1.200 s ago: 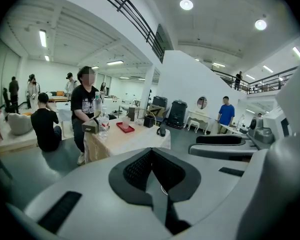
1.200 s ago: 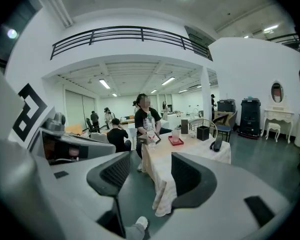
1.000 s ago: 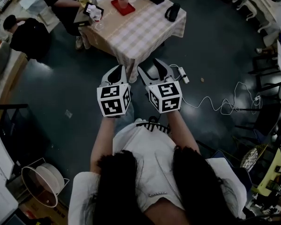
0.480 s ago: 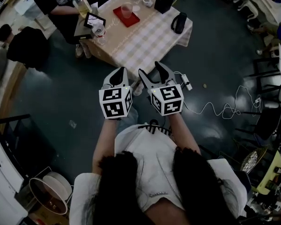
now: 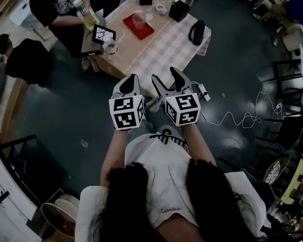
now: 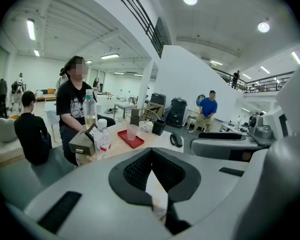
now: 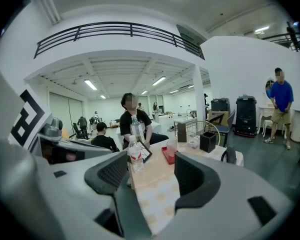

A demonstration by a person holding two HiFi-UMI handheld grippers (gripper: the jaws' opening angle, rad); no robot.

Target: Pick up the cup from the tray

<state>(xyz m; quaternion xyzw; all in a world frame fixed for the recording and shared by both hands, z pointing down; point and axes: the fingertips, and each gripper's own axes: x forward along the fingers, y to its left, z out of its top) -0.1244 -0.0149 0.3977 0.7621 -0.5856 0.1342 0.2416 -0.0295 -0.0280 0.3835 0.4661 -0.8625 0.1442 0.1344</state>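
Fingers (image 7: 114, 173) of my right gripper (image 7: 150, 171) have just been opening, nothing between them; my left gripper (image 6: 151, 154) is closed and empty. Well ahead, the plastic cup (image 5: 139, 19) stands on the red tray (image 5: 147, 33). Reaching in, I might topple the water bottle (image 7: 135, 159) nearer me.

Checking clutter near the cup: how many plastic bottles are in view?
2. A red-labelled bottle stands on the table beside the tablet; a bottle of yellowish drink is in front of the seated person. More may be hidden.

Cup (image 5: 139, 19) on tray (image 5: 147, 31), tray on table's (image 5: 167, 50) far part, bottle (image 5: 110, 46) left of tray
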